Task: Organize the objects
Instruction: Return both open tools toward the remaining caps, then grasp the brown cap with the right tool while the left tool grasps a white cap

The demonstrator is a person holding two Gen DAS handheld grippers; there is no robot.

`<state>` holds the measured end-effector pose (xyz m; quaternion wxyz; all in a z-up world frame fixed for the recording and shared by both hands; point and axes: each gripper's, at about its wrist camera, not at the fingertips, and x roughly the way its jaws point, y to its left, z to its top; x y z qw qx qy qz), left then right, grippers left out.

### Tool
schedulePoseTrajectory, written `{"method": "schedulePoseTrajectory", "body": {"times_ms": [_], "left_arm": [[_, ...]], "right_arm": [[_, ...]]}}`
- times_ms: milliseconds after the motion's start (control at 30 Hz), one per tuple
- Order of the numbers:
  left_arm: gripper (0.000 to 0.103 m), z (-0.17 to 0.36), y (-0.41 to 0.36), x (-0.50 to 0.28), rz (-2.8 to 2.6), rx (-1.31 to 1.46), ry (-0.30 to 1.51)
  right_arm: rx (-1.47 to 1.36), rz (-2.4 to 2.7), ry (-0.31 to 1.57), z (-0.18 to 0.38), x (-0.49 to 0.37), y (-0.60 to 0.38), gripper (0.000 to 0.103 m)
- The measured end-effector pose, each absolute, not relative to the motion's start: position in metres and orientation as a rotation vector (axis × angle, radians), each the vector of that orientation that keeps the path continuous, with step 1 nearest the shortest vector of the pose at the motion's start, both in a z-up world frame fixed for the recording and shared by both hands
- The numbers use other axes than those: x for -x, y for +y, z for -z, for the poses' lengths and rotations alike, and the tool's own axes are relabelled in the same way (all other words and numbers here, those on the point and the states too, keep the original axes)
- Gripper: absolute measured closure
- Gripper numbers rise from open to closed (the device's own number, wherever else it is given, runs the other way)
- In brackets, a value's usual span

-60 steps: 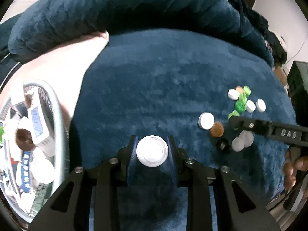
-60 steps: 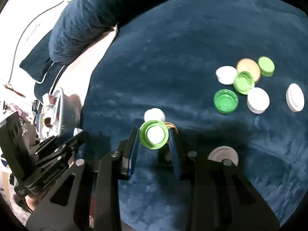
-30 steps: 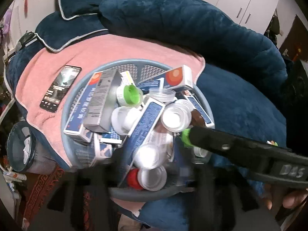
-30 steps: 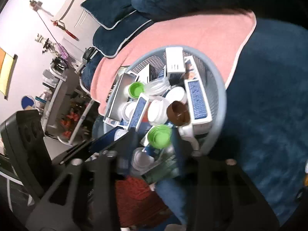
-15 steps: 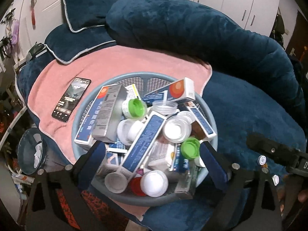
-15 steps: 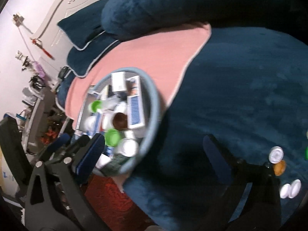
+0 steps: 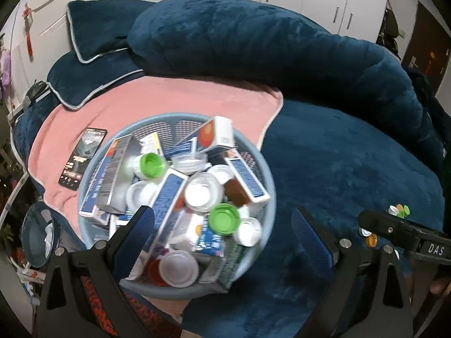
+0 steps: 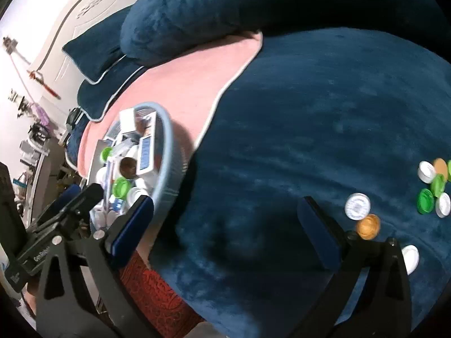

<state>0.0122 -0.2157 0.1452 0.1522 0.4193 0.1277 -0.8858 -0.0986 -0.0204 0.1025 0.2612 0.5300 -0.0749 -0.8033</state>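
Two grippers, both w/ jaws spread wide and nothing between them, hang over a blue bed: the left gripper above the basket, the right gripper over bare blanket approx. midway between basket and the loose caps. Basket sits on a pink towel at the bed's edge, heaped w/ boxes and lids, incl. a green cap near centre and a white lid at 6 o'clock. Caps not yet sorted lie on the blanket at 3 o'clock in the right wrist view: a white cap, an orange cap just beside it, and a cluster of green and white ones farther out, partly cut off by the frame edge. A phone rests on the towel at 9 o'clock of the basket. Risks, as a judgement: basket looks overfull, so another drop could roll a lid over the rim and off the bed; it also sits close to the mattress edge, so a knock from either tool might tip it. Plush blanket gives soft footing, so small caps may tilt or sink as fingers close, causing a slipped or skewed grip. Tightly bunched caps could scatter if one is nudged.
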Motion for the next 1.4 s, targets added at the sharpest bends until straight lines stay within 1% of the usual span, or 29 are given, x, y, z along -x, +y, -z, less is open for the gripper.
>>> {"method": "schedulePoseTrajectory", "body": {"times_ms": [300, 433, 567, 633, 733, 833, 867, 900, 933, 967, 1200, 1400], "left_arm": [[0.004, -0.145, -0.172, 0.007, 2.63, -1.257, 0.292], [0.004, -0.139, -0.151, 0.016, 2.678, -1.315, 0.257], [0.004, -0.133, -0.134, 0.024, 2.704, -1.359, 0.242], [0.004, -0.127, -0.125, 0.028, 2.711, -1.386, 0.231], [0.004, -0.12, -0.114, 0.032, 2.718, -1.426, 0.195], [0.004, -0.114, -0.109, 0.034, 2.718, -1.454, 0.176], [0.004, -0.113, -0.108, 0.035, 2.716, -1.457, 0.178], [0.004, -0.111, -0.108, 0.037, 2.715, -1.459, 0.181], [0.004, -0.109, -0.108, 0.038, 2.712, -1.467, 0.184], [0.004, -0.106, -0.106, 0.04, 2.709, -1.477, 0.192], [0.004, -0.08, -0.08, 0.061, 2.741, -1.559, 0.203], [0.004, -0.053, -0.025, 0.085, 2.836, -1.672, 0.114]], "right_arm": [[-1.502, 2.31, -0.305, -0.094, 0.109, 0.053, 0.0], [-1.602, 2.397, -0.292, -0.079, 0.116, 0.085, 0.0], [-1.653, 2.409, -0.281, -0.059, 0.119, 0.097, 0.001], [-1.664, 2.389, -0.227, -0.05, 0.12, 0.091, 0.002], [-1.685, 2.369, -0.092, -0.039, 0.12, 0.078, 0.015], [-1.753, 2.352, 0.005, -0.026, 0.119, 0.073, 0.016], [-1.771, 2.343, 0.027, -0.023, 0.12, 0.071, 0.024], [-1.787, 2.319, 0.057, -0.018, 0.12, 0.071, 0.035], [-1.791, 2.301, 0.073, -0.015, 0.12, 0.07, 0.066], [-1.783, 2.298, 0.085, -0.014, 0.12, 0.072, 0.073], [-1.669, 2.386, -0.156, -0.055, 0.112, 0.115, 0.073], [-1.562, 2.451, -0.369, -0.093, 0.095, 0.147, 0.073]]}}
